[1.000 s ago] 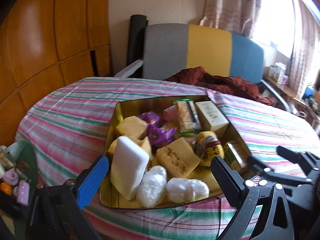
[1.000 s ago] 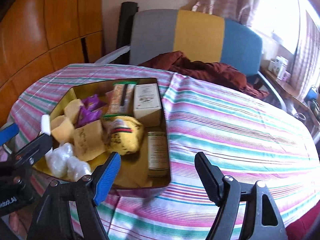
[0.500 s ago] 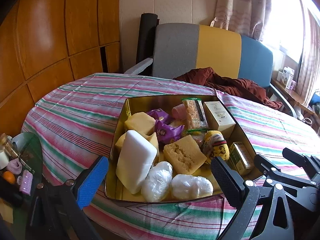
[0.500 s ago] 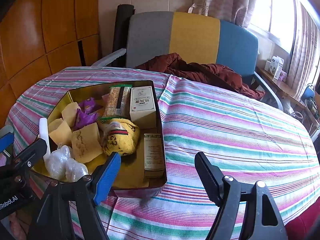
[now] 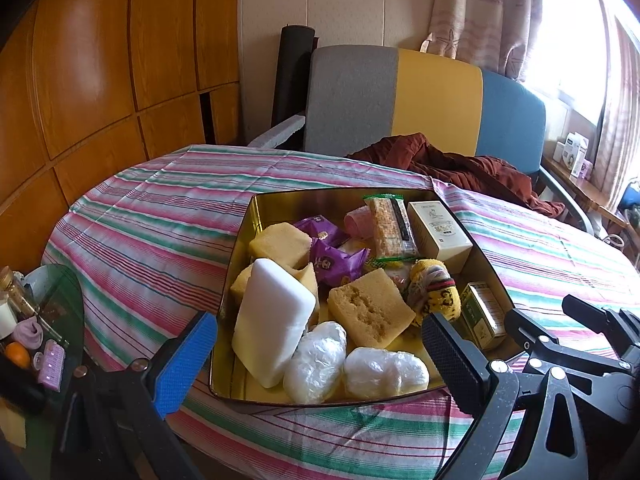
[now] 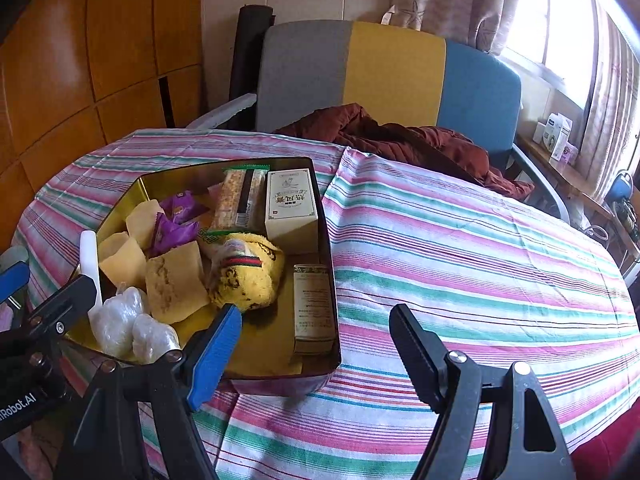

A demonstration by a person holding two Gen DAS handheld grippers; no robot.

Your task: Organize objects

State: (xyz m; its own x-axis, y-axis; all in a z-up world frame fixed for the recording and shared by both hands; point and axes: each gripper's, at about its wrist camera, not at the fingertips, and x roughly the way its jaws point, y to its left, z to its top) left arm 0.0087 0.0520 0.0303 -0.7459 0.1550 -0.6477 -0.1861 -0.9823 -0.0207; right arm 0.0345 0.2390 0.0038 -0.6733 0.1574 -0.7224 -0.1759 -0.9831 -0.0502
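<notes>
A gold tin (image 5: 280, 202) (image 6: 326, 248) sits on the striped tablecloth, full of items: a white block (image 5: 272, 328), yellow sponges (image 5: 370, 312) (image 6: 174, 284), two plastic-wrapped lumps (image 5: 384, 372) (image 6: 120, 320), purple packets (image 5: 336, 262), a snack bar (image 5: 390, 224) (image 6: 242, 200), a cream box (image 5: 440, 230) (image 6: 290, 206), a yellow sock roll (image 5: 434, 294) (image 6: 248, 280) and a small green box (image 5: 480, 314) (image 6: 314, 306). My left gripper (image 5: 316, 352) is open, empty, at the tin's near edge. My right gripper (image 6: 316, 344) is open, empty, at the tin's near right corner.
The striped table (image 6: 460, 248) stretches to the right of the tin. A grey, yellow and blue chair (image 5: 420, 100) with a red-brown cloth (image 6: 400, 140) stands behind. A glass side table (image 5: 36, 332) with small items is at the lower left. Wood panelling (image 5: 100, 60) is on the left.
Both grippers have drawn back and risen a little, so the tin looks slightly smaller and farther. Both jaws have stayed open and empty. Nothing in the tin has moved.
</notes>
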